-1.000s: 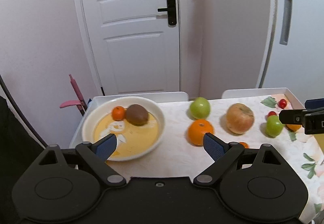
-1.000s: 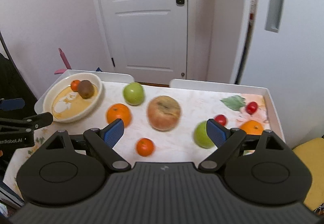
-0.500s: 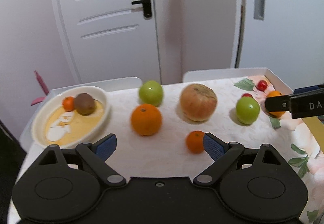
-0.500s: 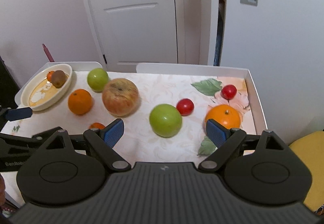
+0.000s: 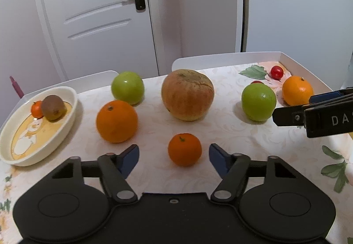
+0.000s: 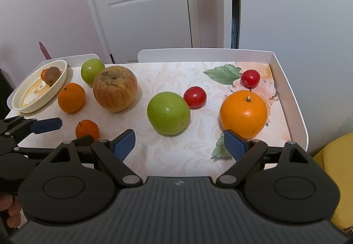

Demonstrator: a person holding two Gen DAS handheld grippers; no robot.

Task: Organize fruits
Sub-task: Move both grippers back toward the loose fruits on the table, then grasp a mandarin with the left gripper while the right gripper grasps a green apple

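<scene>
Much bare cloth [image 6: 176, 155] before tray rim [image 6: 293, 111]

We look along each set of tongs, angled down and close over the table [image 5: 231, 133]; both views share the big apple [image 5: 187, 95] ahead.
</scene>
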